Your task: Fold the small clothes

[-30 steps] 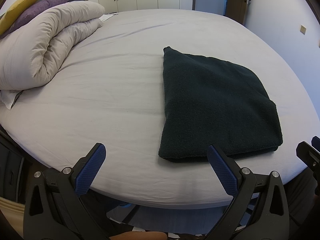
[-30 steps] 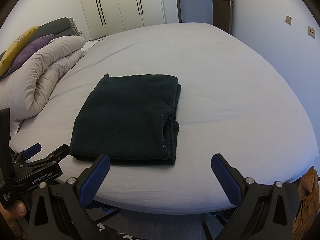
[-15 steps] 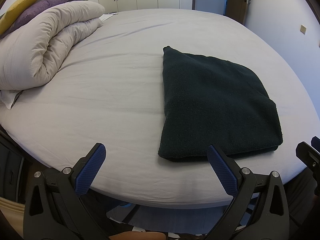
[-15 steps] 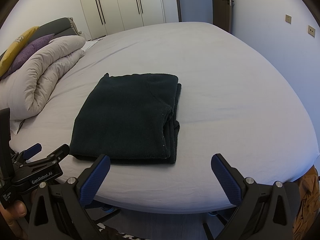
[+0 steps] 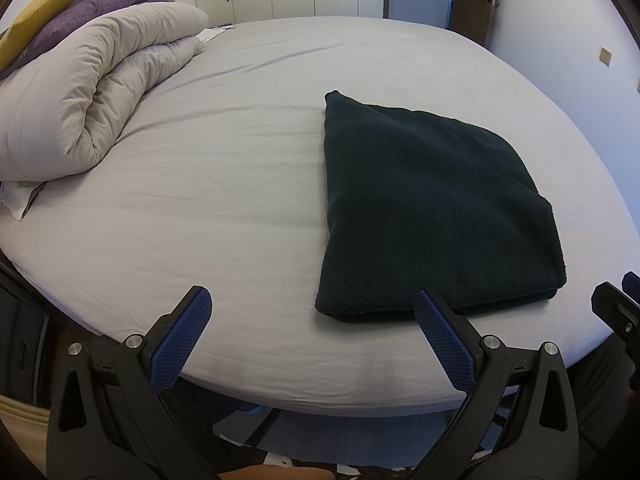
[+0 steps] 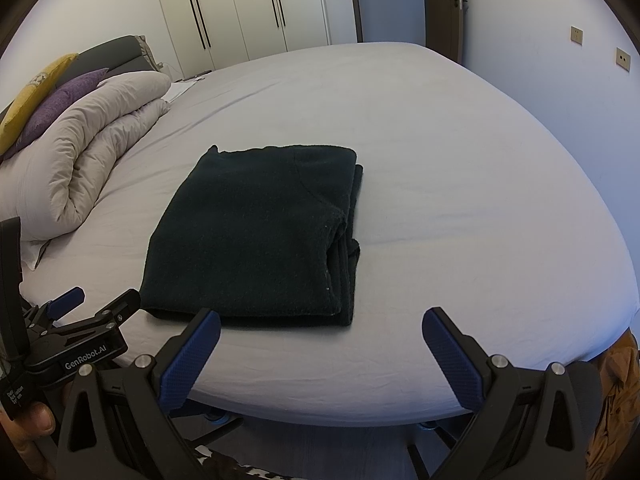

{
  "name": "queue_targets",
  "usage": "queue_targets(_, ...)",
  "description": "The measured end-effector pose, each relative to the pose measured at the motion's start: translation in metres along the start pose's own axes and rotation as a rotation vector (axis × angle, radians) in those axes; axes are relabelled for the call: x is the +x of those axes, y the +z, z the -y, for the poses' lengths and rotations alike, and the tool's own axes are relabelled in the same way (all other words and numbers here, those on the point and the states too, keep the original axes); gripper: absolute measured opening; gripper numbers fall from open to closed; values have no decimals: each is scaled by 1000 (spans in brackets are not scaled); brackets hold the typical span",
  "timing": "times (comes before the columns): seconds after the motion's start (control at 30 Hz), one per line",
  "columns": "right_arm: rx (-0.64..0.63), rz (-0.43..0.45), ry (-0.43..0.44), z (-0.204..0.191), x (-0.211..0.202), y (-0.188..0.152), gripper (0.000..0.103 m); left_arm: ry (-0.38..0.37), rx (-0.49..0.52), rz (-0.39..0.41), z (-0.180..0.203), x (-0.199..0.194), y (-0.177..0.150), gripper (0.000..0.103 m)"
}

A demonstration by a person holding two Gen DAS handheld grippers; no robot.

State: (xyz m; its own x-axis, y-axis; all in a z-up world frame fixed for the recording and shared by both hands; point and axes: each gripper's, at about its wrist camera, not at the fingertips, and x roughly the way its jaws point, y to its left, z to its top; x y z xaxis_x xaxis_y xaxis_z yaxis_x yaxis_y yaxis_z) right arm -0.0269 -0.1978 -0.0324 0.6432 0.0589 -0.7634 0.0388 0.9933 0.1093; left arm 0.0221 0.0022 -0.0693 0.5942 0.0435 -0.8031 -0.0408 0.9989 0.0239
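Observation:
A dark green knit garment [image 5: 432, 208] lies folded into a flat rectangle on the grey bed sheet [image 5: 224, 184], near the front edge. It also shows in the right wrist view [image 6: 256, 232], with stacked layers along its right side. My left gripper [image 5: 308, 336] is open and empty, held just off the bed's front edge, left of the garment. My right gripper [image 6: 320, 344] is open and empty, held off the front edge to the garment's right. The left gripper also shows at the lower left of the right wrist view [image 6: 92, 320].
A rolled beige duvet [image 5: 92, 96] lies at the left with purple and yellow pillows [image 5: 68, 20] behind it. White wardrobes [image 6: 240, 8] and a door [image 6: 444, 4] stand beyond the bed. A wall [image 6: 560, 40] runs along the right.

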Motion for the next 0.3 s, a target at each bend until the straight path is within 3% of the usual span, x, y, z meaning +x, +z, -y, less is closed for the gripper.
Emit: queue_targets(0.3, 3, -2, 2, 0, 1, -1, 103, 9, 3, 0, -1, 2, 0, 103)
